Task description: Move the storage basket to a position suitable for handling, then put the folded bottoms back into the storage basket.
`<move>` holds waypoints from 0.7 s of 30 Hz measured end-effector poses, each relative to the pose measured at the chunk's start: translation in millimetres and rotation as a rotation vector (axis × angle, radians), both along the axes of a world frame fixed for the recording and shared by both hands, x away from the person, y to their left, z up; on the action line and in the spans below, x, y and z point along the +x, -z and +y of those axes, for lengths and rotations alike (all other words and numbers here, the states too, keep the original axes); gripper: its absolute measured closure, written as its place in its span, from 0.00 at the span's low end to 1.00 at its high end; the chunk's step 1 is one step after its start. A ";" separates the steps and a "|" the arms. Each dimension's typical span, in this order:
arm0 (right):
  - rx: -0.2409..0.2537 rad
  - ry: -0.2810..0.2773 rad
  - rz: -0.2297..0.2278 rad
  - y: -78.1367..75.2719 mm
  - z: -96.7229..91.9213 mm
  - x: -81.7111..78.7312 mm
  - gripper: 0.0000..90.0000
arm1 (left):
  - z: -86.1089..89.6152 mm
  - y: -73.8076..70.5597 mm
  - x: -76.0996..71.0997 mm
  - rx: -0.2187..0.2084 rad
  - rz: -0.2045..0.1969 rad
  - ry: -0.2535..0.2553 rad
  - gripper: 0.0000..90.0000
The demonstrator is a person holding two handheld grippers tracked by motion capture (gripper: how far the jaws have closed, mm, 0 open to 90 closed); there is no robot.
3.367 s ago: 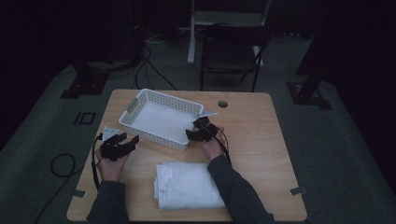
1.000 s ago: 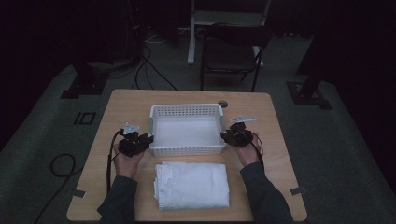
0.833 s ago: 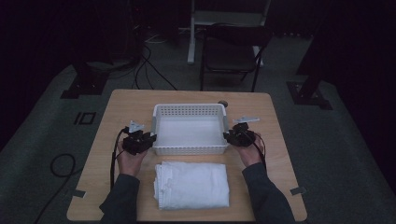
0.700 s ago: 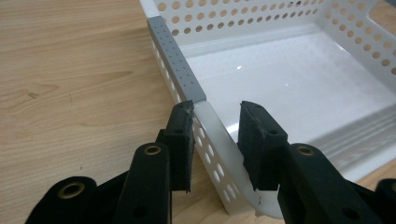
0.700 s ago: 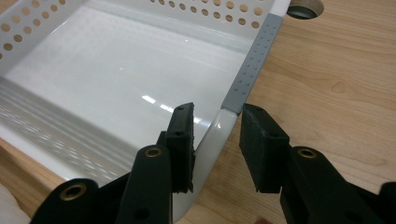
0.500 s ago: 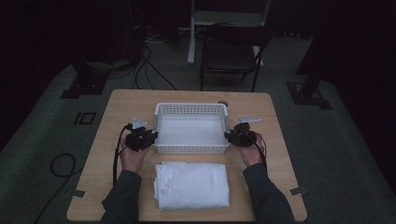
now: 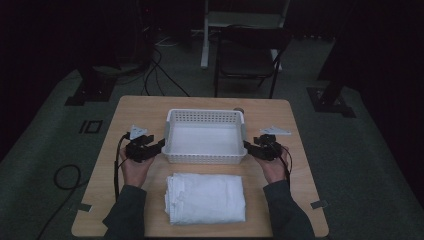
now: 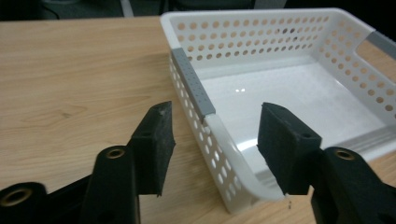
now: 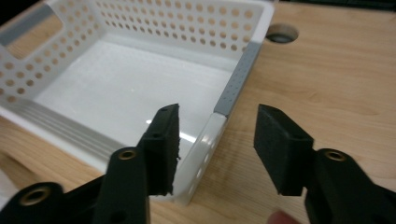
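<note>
Dim room, dark floor with cables and a chair (image 7: 247,55) behind; wooden table (image 7: 145,107). Empty white basket (image 7: 204,137) sits mid-table, a folded white cloth (image 7: 206,197) just in front of it. Left gripper (image 7: 159,145) and right gripper (image 7: 248,146) have just been opening; each straddles a basket end wall, pads off it. The basket looks light, stiff and a bit slippery; best gripped on the end rims by the grey strips.
</note>
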State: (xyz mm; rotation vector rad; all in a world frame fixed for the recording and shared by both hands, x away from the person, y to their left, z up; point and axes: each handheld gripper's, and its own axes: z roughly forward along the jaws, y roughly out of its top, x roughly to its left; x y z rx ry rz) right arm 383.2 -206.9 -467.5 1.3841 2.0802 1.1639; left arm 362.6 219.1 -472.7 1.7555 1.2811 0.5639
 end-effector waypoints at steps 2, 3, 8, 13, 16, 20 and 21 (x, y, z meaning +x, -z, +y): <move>0.006 -0.001 -0.020 -3.5 -3.0 -7.4 0.50 | 3.8 -1.2 -6.0 -0.008 -0.010 0.001 0.49; 0.005 -0.004 -0.027 -4.5 -4.2 -10.5 0.49 | 5.1 -2.0 -8.0 -0.009 -0.009 0.001 0.48; 0.025 -0.015 -0.043 -4.9 -7.9 -22.6 0.47 | 5.6 -5.0 -20.3 -0.032 -0.021 0.017 0.46; 0.023 -0.019 -0.043 -1.4 -9.6 -27.4 0.45 | -0.1 -8.2 -31.1 -0.046 -0.028 0.042 0.44; 0.037 -0.042 -0.037 -0.1 -9.8 -31.1 0.40 | -6.2 -8.7 -39.8 -0.046 -0.030 0.061 0.43; 0.022 -0.094 -0.030 -0.7 -5.3 -38.6 0.32 | -15.5 -7.8 -54.1 -0.050 -0.023 0.097 0.39; 0.025 -0.107 -0.027 -0.6 -4.4 -40.6 0.31 | -18.0 -7.0 -57.7 -0.046 -0.024 0.102 0.38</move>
